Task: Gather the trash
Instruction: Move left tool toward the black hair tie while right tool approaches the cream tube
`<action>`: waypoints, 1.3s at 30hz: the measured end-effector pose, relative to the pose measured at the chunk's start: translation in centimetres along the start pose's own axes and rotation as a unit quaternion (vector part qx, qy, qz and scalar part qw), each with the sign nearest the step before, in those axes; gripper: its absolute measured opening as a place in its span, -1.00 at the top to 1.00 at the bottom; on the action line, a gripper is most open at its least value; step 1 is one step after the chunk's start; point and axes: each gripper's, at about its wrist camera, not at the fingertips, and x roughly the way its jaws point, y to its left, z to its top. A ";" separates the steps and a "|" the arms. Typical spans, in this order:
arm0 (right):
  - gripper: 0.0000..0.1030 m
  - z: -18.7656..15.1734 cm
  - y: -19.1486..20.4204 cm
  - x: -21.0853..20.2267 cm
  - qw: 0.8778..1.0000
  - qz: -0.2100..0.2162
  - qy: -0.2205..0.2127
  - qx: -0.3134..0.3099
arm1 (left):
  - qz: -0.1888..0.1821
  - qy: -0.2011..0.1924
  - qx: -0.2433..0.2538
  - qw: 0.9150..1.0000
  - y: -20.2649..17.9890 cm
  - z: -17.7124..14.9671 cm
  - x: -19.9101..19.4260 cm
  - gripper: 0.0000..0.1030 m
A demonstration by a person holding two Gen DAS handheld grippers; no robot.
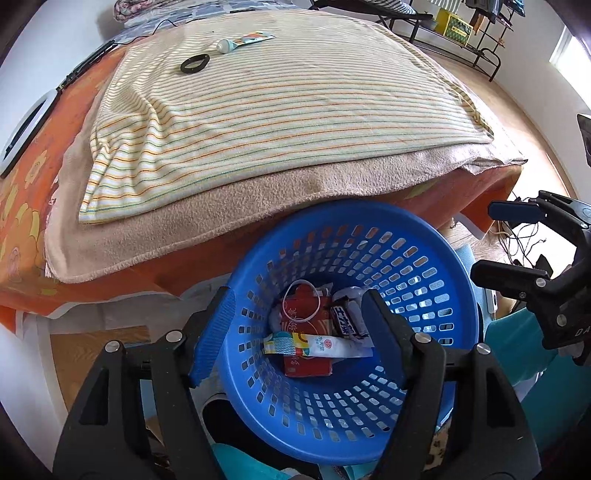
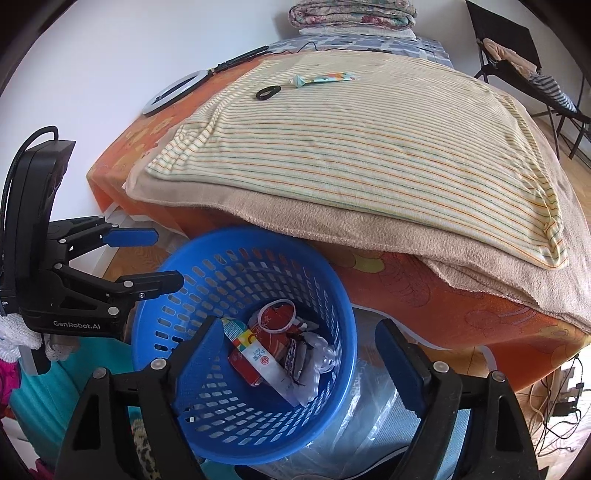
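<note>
A blue perforated basket (image 1: 458, 295) (image 2: 332, 295) stands at the foot of the bed. Inside lie a red carton (image 1: 306, 321) (image 2: 273, 325), a white-and-colourful wrapper (image 1: 321, 345) (image 2: 258, 358), a dark candy wrapper (image 1: 343, 321) and crumpled white plastic (image 2: 317, 354). My left gripper (image 1: 299, 317) (image 2: 164, 256) is open and empty above the basket. My right gripper (image 2: 299, 354) (image 1: 484, 240) is open and empty beside it. On the striped blanket (image 1: 277, 118) (image 2: 369, 147) lie a small tube (image 1: 243, 40) (image 2: 323, 78) and a black ring (image 1: 195, 62) (image 2: 267, 92).
The bed has an orange floral sheet (image 1: 26, 192) (image 2: 443, 295) and a beige blanket (image 1: 221, 221). A ring light (image 2: 173, 92) lies at its far left edge. A black rack (image 1: 461, 33) and a chair (image 2: 517, 55) stand beyond the bed. Cables (image 2: 554, 398) lie on the floor.
</note>
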 end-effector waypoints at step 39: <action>-0.97 11.6 -3.3 -2.9 0.994 -0.040 -0.098 -0.002 | -0.008 -0.059 -0.071 0.996 7.9 14.4 -1.0 -0.43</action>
